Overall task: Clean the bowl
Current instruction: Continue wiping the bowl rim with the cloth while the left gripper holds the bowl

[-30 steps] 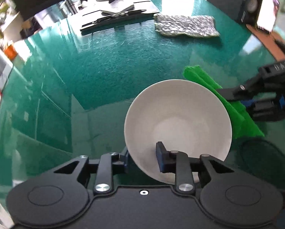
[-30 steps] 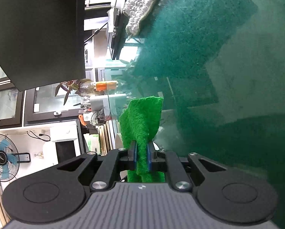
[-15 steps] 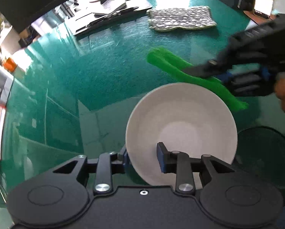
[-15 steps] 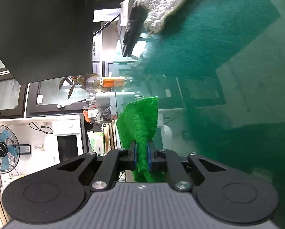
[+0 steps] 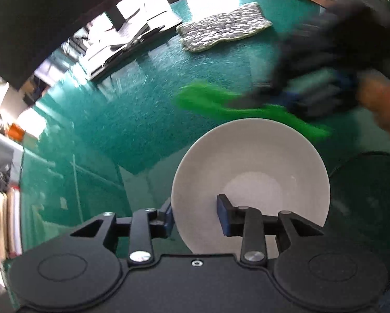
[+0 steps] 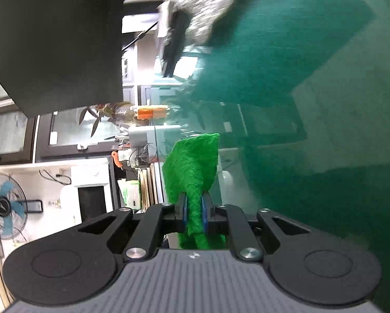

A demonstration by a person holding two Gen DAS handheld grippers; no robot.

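Note:
A white bowl (image 5: 249,167) is tilted above the green table (image 5: 132,114). My left gripper (image 5: 195,214) is shut on the bowl's near rim, one finger inside and one outside. My right gripper (image 6: 194,212) is shut on a green cloth (image 6: 193,167) that sticks out forward between its fingers. In the left wrist view the right gripper (image 5: 270,96) is blurred and hovers just beyond the bowl's far rim, with the green cloth (image 5: 215,101) pointing left above the rim. The bowl does not show in the right wrist view.
A grey patterned mat (image 5: 223,26) lies at the back of the table. A dark monitor (image 5: 38,10) with its stand and a keyboard (image 5: 124,49) is at the back left. A dark round mat (image 5: 369,190) lies right of the bowl.
The right gripper with the green cloth has risen from beside the bowl and swung left above its far rim. The left gripper has kept hold of the bowl and tilted.

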